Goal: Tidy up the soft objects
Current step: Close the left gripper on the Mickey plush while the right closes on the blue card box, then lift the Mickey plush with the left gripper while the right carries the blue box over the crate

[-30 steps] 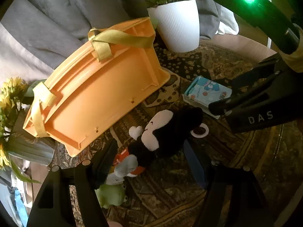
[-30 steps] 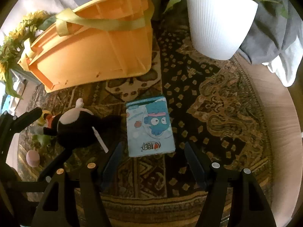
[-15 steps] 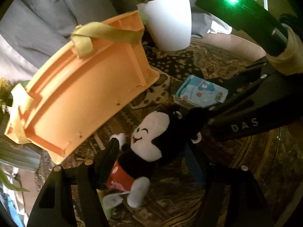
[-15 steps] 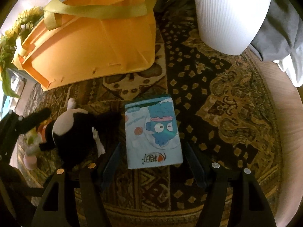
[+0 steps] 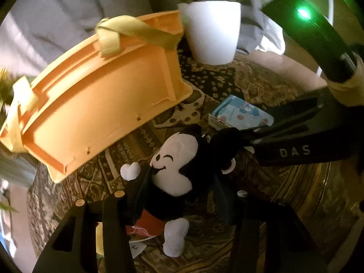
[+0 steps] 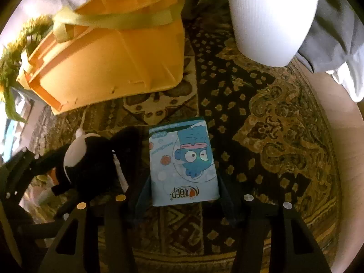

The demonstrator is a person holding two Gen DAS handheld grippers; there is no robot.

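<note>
In your left wrist view, your left gripper [image 5: 179, 195] points down at the black-and-white mouse plush [image 5: 182, 170], which lies on the patterned rug [image 5: 284, 193]. Its jaws are closing with the plush's body between them; both fingers sit right against its sides, though whether the pads already press on it cannot be told. The plush's white face is turned up, one white glove [image 5: 130, 170] reaches toward the orange plastic bin [image 5: 102, 113], and a white foot [image 5: 175, 236] hangs toward the bottom of the frame. The bin stands just beyond the plush, with a yellow strap handle [image 5: 127, 31] across its top. A white plant pot [image 5: 213, 31] stands behind the bin's right corner, in front of grey fabric [image 5: 68, 18]. Your right gripper [image 5: 257, 134] comes in from the right, its tips beside the plush's ear and over the light blue tissue pack [image 5: 241, 113].

In your right wrist view, your right gripper [image 6: 182, 198] points steeply down at the tissue pack [image 6: 183, 161], which lies flat on the rug [image 6: 273, 136] with a blue cartoon fish printed on it. The jaws are closing with the pack's near end between them; the fingers flank its two long edges and look to be touching them. The mouse plush [image 6: 91, 159] lies just left of the pack, with your left gripper's fingers around it at the frame's left edge. The orange bin [image 6: 113, 63] sits beyond both, the white pot [image 6: 270, 20] to its right, and yellow flowers [image 6: 13, 59] at the far left.
</note>
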